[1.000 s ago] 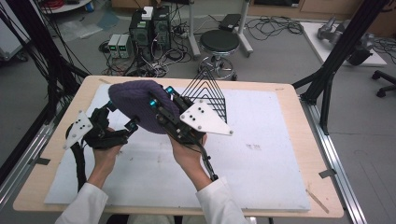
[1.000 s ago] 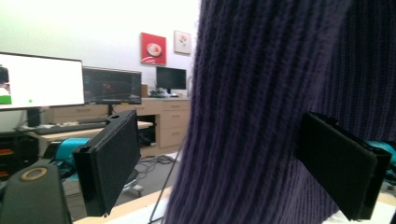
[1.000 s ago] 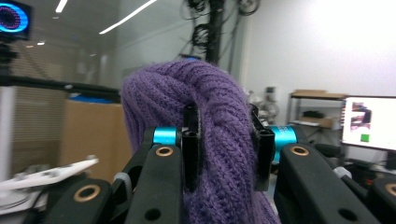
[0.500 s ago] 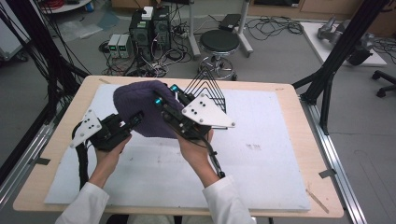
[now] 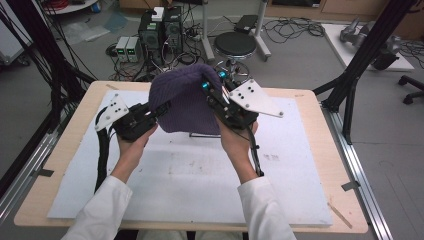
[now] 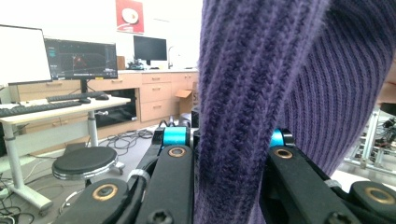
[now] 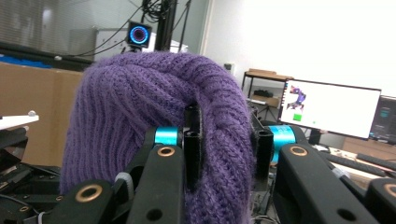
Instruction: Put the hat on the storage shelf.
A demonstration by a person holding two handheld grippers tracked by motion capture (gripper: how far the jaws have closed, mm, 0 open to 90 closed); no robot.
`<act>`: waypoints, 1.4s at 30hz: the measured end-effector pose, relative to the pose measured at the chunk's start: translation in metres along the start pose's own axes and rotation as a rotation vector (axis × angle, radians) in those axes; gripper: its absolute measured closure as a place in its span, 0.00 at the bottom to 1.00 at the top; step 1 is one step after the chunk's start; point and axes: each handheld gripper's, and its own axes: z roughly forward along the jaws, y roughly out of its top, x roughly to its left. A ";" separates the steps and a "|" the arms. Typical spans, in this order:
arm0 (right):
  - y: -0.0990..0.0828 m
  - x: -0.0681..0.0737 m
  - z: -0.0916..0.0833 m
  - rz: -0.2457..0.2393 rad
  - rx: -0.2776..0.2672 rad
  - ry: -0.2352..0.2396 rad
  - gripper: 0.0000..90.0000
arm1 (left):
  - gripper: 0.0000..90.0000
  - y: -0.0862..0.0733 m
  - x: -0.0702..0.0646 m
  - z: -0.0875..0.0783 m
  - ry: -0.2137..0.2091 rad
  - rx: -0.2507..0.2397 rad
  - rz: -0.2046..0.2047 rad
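A: What is seen at the left of the high view?

B: The left gripper (image 5: 159, 111) is held there, black-bodied with a flat pale three-cornered plate on top and a dark cable trailing down beside the white sleeve. Its jaws have just been closing, and a fold of the purple knitted hat (image 5: 184, 100) is now pinched between them. In the left gripper view the hat (image 6: 261, 107) is shown as thick ribbed wool, its ridges running upward between the two black jaws, which are pressed against it on either side.

A: How is the hat shaped, and where is it held?

B: A soft rounded dome is formed, wider at the bottom edge. It is held up above the white mat (image 5: 190, 175) that covers the wooden table (image 5: 310, 95), between the two grippers, near the table's far edge.

A: And at the right?

B: The right gripper (image 5: 212, 92) is clamped on the hat's other side. In the right gripper view the knit (image 7: 154, 116) is bunched into a thick twisted roll gripped between the jaws. This gripper is angled up and inward, its grey plate tilted toward the camera. Both forearms are stretched forward from the bottom, with the hands (image 5: 134, 142) wrapped around the gripper bodies.
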 end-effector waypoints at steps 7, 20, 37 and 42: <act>0.007 -0.018 0.004 -0.005 -0.048 -0.047 0.82 | 0.90 0.019 0.005 0.020 -0.027 -0.016 -0.029; 0.017 -0.044 0.014 -0.096 -0.065 -0.126 0.82 | 0.90 0.044 0.015 0.063 0.011 -0.010 0.025; 0.024 -0.093 0.017 -0.108 -0.049 -0.171 0.81 | 0.90 0.043 0.012 0.121 0.001 -0.006 0.008; 0.009 -0.102 0.019 -0.082 -0.010 -0.190 0.81 | 0.89 0.032 0.008 0.129 0.026 0.034 0.027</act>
